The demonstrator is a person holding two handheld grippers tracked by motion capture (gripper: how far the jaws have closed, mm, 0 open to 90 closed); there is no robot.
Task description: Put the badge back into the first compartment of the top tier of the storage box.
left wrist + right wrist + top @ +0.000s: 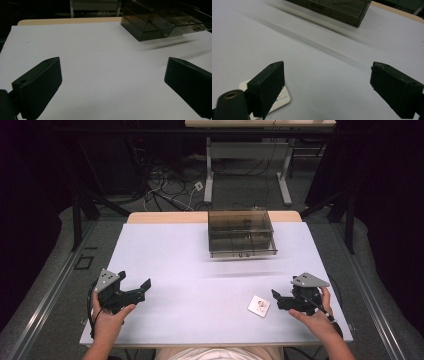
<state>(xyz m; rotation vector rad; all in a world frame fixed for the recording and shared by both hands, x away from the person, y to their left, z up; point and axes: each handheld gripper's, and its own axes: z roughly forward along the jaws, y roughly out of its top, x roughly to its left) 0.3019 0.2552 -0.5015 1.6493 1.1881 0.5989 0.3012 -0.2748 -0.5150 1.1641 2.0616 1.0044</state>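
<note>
A smoky, see-through plastic box [241,233] stands on the white bench [170,255] near the far edge, a little toward the right-hand side. Its walls are dark and tinted, and thin partitions inside split it into several compartments. A few small dark bits sit low in the compartments along its near side, but they are too small and blurred to name. In the left gripper view the box [160,22] sits at the upper right, with the same dividers showing through its walls; in the right gripper view only its lower front wall [332,10] shows, along the top.

A small white card [259,306] with a printed picture lies flat on the bench near the near edge, toward the near right corner, well apart from the box. The right claw [278,298] rests just beside the card on its right, jaws spread wide with nothing between them. In the right gripper view the card [283,98] lies partly behind the jaw at the left of that view, with a corner peeking out.

The left claw [142,289] is held by the person's left hand [108,317] near the near left corner of the bench, jaws also wide apart and empty, with bare bench between them.
</note>
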